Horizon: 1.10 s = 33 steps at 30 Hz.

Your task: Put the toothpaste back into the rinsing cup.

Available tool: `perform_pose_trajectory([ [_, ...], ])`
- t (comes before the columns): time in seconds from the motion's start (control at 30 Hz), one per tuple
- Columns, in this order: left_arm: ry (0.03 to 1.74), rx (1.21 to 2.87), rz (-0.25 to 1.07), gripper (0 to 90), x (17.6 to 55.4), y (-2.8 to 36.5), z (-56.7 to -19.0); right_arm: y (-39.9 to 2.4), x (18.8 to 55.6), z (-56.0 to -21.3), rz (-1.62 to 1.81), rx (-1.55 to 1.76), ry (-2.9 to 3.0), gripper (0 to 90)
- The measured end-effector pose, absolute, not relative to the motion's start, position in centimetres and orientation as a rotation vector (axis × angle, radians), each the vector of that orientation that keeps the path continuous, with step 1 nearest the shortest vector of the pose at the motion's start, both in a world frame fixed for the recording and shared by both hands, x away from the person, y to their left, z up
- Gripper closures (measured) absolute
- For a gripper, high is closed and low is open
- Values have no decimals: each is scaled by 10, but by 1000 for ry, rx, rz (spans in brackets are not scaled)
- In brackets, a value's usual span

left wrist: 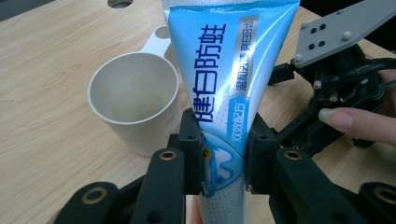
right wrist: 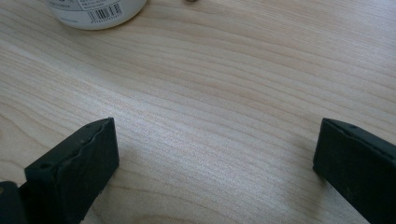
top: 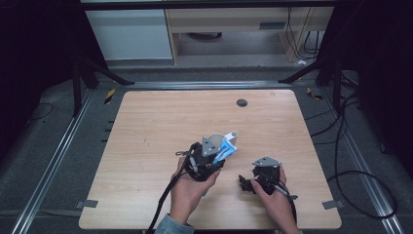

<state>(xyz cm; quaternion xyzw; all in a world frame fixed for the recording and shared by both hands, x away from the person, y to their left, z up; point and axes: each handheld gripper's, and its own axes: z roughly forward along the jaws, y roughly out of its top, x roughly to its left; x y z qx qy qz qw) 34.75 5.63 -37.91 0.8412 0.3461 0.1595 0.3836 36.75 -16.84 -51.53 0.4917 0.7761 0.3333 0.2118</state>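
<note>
Item 1, left of the table (top: pixel 146 146): bare wood, nothing lying on it.

Item 2, left gripper (left wrist: pixel 223 154): its jaws are closing tightly on a blue toothpaste tube (left wrist: pixel 224 70), the pads pinching the tube's lower body from both sides. The tube is standing upright between them, its flat crimped end uppermost. In the high view the left gripper (top: pixel 209 156) is hanging just in front of the person's left hand (top: pixel 187 190), with the tube (top: pixel 226 150) showing blue beside the grey plate.

Item 3, cream cup (left wrist: pixel 135 100): standing upright and empty on the table, handle at its far side, just beside the tube and behind it in the left gripper view. In the high view the cup (top: pixel 232 139) is sitting just beyond the gripper.

Item 4, right gripper (right wrist: pixel 215 163): jaws standing wide apart, holding nothing, resting low over bare wood. It (top: pixel 251 184) is waiting near the table's front edge.

Status, as judged: pick-up done; the tube is lifted and gripped. Placing it into the cup looks to be the part remaining, since the cup is holding nothing yet.
</note>
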Motion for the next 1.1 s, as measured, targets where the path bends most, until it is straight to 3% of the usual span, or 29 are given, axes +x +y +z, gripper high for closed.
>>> perform_pose_trajectory([
  [0.33, 910, 2070, 435, 723, 349, 50, -382, -168, 367, -515, 925, 1366, 2155, 4],
  [1.1, 907, 1818, 528, 722, 361, 41, -344, -168, 367, -515, 923, 1368, 2155, 4],
])
